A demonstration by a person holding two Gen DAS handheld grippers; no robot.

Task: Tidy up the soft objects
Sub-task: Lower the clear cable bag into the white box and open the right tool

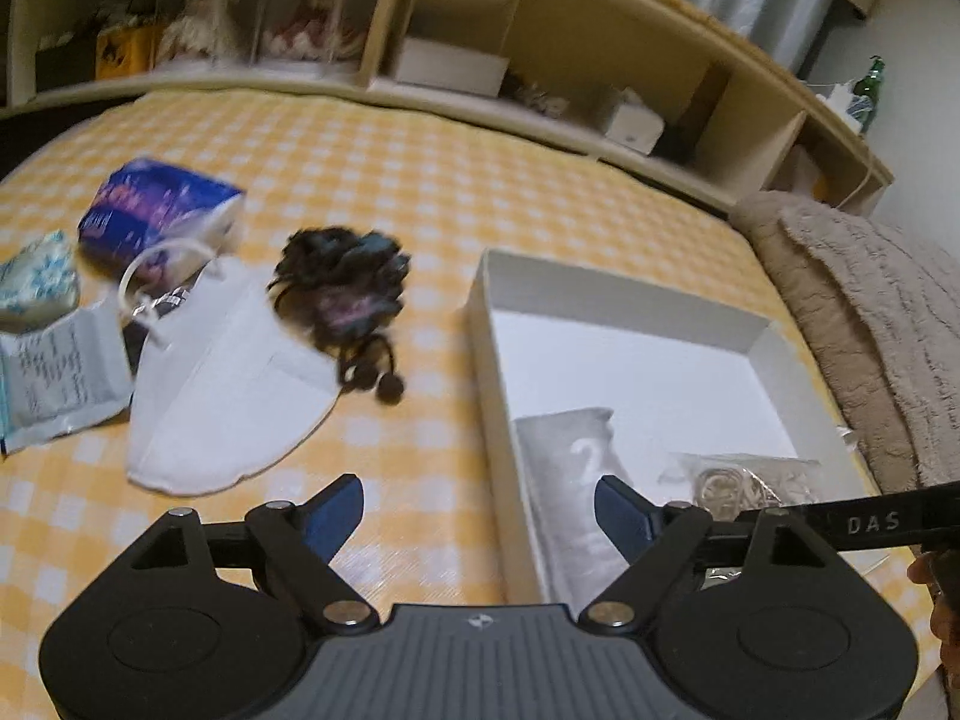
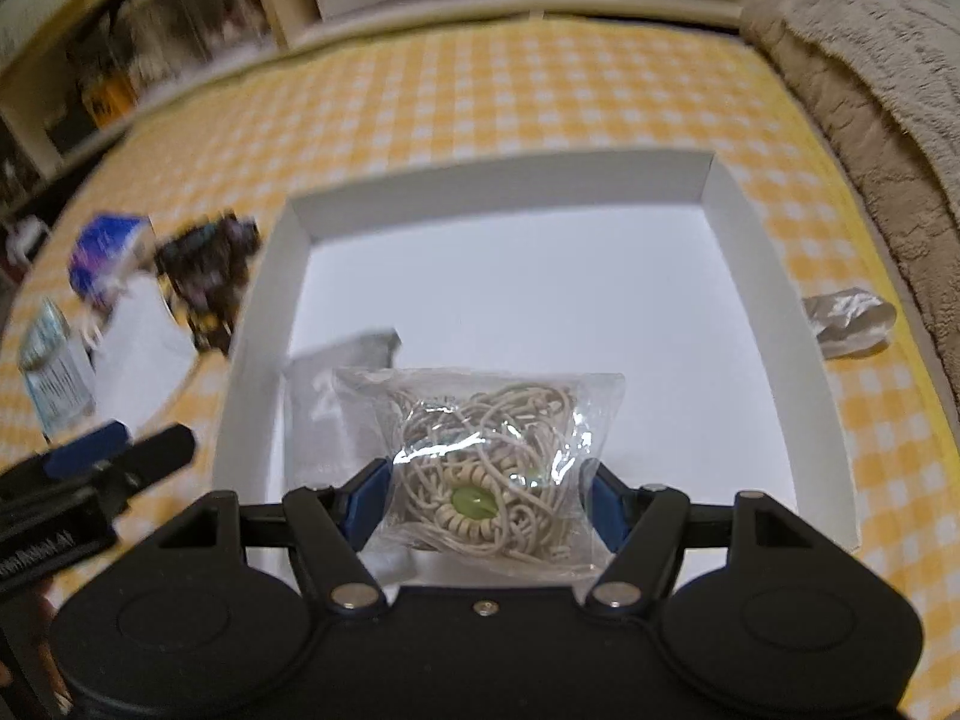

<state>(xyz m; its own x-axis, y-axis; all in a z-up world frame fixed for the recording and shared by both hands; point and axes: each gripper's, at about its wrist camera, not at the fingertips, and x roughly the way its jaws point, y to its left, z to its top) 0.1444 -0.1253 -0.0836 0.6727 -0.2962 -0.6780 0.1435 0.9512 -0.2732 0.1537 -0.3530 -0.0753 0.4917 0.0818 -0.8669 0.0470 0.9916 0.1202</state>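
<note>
Right gripper (image 2: 486, 495) is clamped on a clear bag of cream cord (image 2: 486, 456) w/ a green bead in it, held low over the near end of the white box (image 2: 774, 276), which sits on the yellow checked bed (image 2: 480, 96). A grey pouch (image 1: 570, 468) already lies in the box's near-left corner. Left gripper (image 1: 479, 510) is spread wide w/ nothing in it, over the box's left wall. Still on the bed to the left: white mask (image 1: 222, 396), dark scrunchie bundle (image 1: 345, 282), blue tissue pack (image 1: 162, 210).

Bedroom: checked bed sheet (image 1: 420, 180), headboard shelves (image 1: 540, 30), blanket (image 1: 870, 312).
</note>
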